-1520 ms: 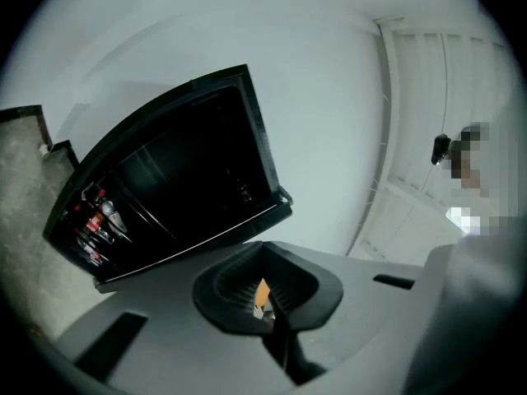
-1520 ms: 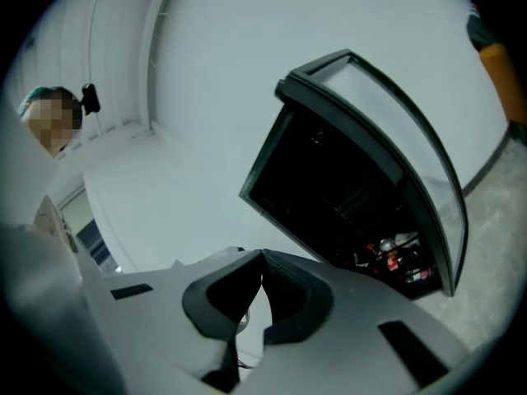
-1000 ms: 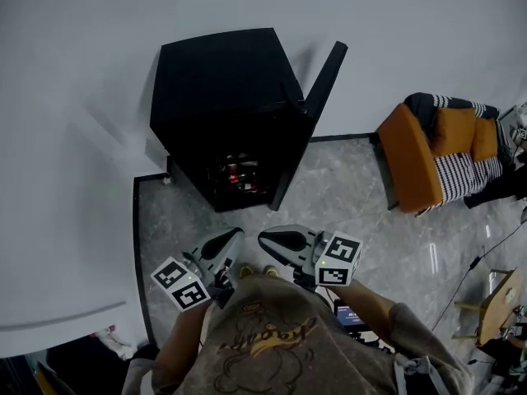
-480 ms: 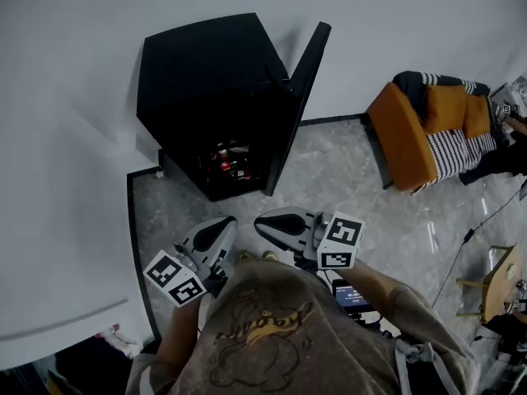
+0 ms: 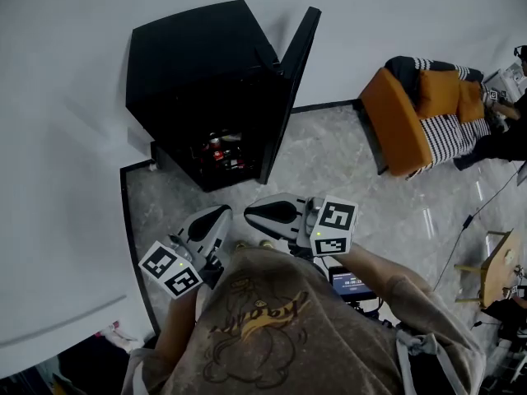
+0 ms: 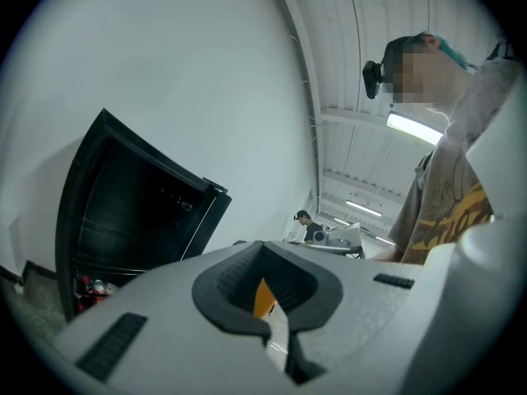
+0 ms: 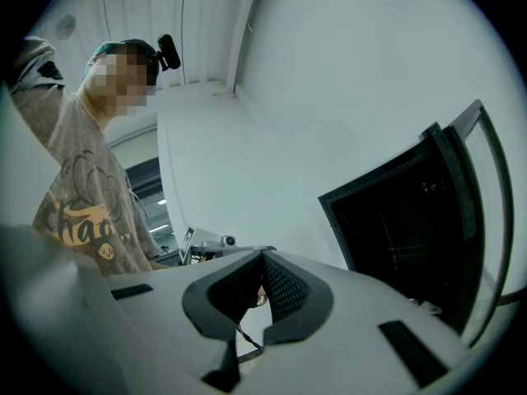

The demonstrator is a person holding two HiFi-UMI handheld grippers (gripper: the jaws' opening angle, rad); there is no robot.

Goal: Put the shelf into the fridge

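White wall (image 5: 66, 179), grey marble floor (image 5: 329, 179), black fridge (image 5: 198, 72) against the wall with its door (image 5: 290, 89) swung open, orange armchair (image 5: 399, 126) well apart, left gripper (image 5: 217, 216) and right gripper (image 5: 254, 212) side by side, both clenched, empty, small red-topped items (image 5: 221, 151) low inside the fridge.

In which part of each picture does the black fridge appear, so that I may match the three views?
Head view: the fridge stands upper left of centre, door open toward the right.
Left gripper view: the fridge is at the left, middle to low.
Right gripper view: the fridge is at the right, middle to low.
Shared landmark: the white wall behind the fridge.
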